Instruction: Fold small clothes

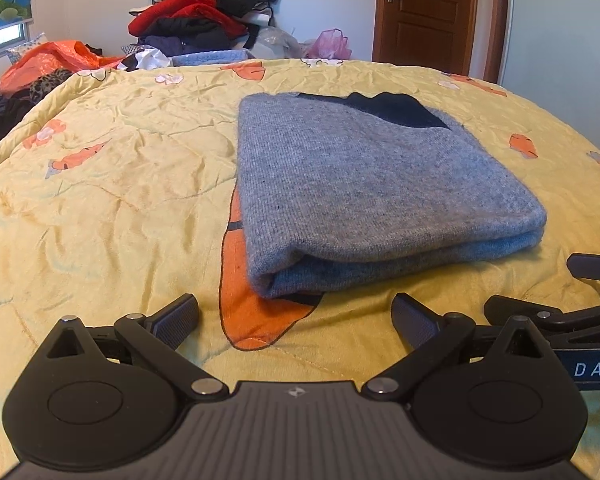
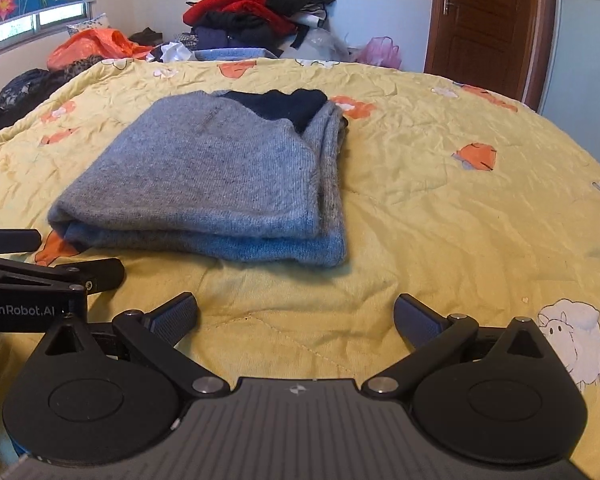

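A grey knit sweater [image 1: 372, 184] with a dark navy collar lies folded in a thick rectangle on the yellow quilt [image 1: 112, 200]. It also shows in the right wrist view [image 2: 220, 176], left of centre. My left gripper [image 1: 296, 320] is open and empty, a little short of the sweater's near folded edge. My right gripper [image 2: 296, 320] is open and empty, near the sweater's front right corner, not touching it. Each gripper shows at the edge of the other's view.
A pile of red and black clothes [image 1: 204, 12] stands beyond the bed's far edge, with orange [image 1: 48, 60] and pink plastic bags [image 1: 332, 44]. A brown door [image 1: 424, 12] is at the back right. Dark clothes [image 2: 24, 84] lie off the bed's left side.
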The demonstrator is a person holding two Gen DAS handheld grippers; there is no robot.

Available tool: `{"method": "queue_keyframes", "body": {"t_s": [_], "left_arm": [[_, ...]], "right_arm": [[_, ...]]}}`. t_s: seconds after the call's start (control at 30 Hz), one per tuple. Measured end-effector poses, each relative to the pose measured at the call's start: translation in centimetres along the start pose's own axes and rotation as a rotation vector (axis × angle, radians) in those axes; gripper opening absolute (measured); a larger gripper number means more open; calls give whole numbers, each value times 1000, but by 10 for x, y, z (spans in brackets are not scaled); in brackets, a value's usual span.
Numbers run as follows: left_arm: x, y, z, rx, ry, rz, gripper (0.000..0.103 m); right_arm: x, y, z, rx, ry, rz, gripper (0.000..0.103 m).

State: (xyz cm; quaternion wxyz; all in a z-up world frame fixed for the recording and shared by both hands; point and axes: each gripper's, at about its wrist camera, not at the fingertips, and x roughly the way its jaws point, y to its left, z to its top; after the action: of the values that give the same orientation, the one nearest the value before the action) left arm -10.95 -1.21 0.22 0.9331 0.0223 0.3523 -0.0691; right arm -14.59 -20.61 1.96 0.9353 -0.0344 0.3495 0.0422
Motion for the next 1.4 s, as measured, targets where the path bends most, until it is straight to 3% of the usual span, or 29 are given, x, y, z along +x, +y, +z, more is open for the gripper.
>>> {"method": "queue_keyframes", "body": {"t_s": [0.6,0.97,1.4], "left_arm": [[0,1,0,0,0,0,103],[-1,0,-1,-3,-1,3,103],[-1,1,-1,-8,-2,6,103]], "right_arm": [[0,0,1,10,-8,-9,103],[-3,-5,-1,101,-49,-10,103],[0,-1,0,78,-36,-34,103]]}}
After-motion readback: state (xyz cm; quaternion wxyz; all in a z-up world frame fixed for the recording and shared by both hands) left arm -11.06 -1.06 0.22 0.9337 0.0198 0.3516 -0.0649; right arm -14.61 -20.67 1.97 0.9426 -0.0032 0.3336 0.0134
